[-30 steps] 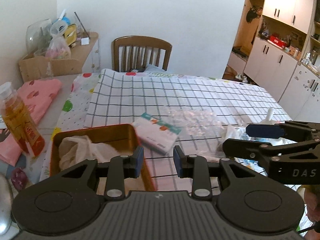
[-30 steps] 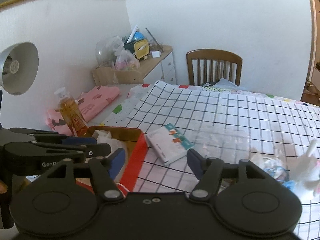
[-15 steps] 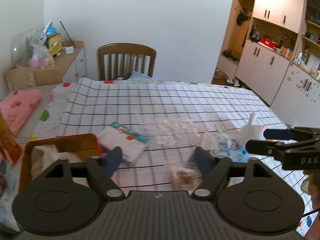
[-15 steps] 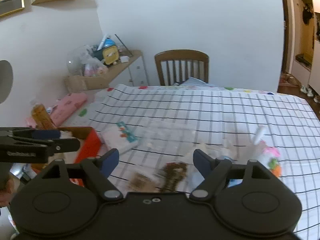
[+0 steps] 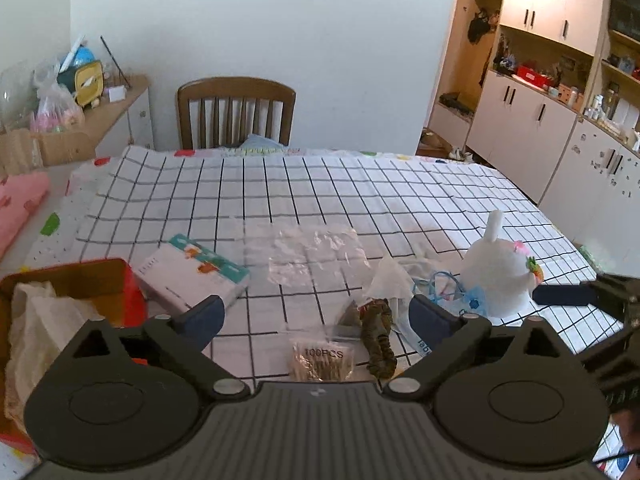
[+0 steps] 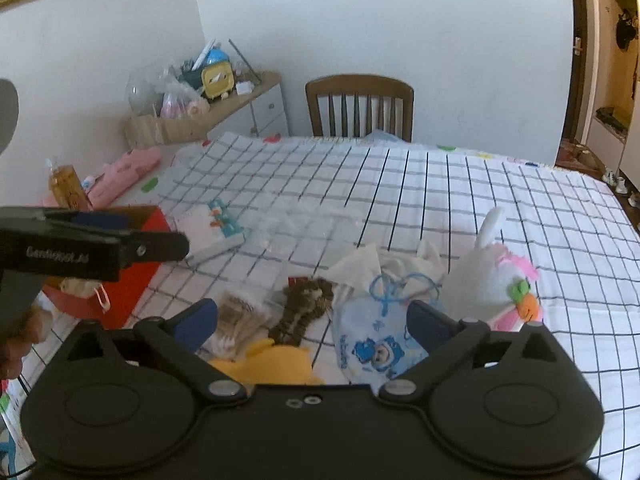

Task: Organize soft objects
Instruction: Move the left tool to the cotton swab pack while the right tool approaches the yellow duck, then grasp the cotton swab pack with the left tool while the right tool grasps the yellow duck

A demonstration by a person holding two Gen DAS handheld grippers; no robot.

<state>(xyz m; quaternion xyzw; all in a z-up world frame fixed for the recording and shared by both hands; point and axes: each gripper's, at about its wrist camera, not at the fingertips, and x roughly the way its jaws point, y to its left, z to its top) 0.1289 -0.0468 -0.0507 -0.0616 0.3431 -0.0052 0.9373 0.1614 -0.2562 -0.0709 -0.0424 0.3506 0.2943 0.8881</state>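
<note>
soft items sit in a loose cluster at the near edge of the surface (image 5: 360,184), on its black-grid white cloth. white plush toy (image 5: 498,276) upright at the cluster's right end, pink trim and an orange beak on its far side in the right wrist view. just left of it a blue printed pouch (image 6: 372,344), with crumpled white tissue (image 5: 386,280) behind. brown scrunchie (image 5: 378,336) beside a clear bag marked 100pcs (image 5: 322,360). yellow soft item (image 6: 272,364) nearest the right camera, partly hidden. flat clear plastic bag (image 5: 312,254) further in; tissue pack (image 5: 192,276) to its left. red tin box (image 5: 80,292) at far left holds cream cloth (image 5: 36,328).

left hand-held gripper (image 5: 316,316): jaws opening, wide, nothing between the pads. right hand-held gripper (image 6: 312,320): jaws opening, wide, empty, above scrunchie and pouch.

wooden chair (image 5: 236,114) at the far edge.
</note>
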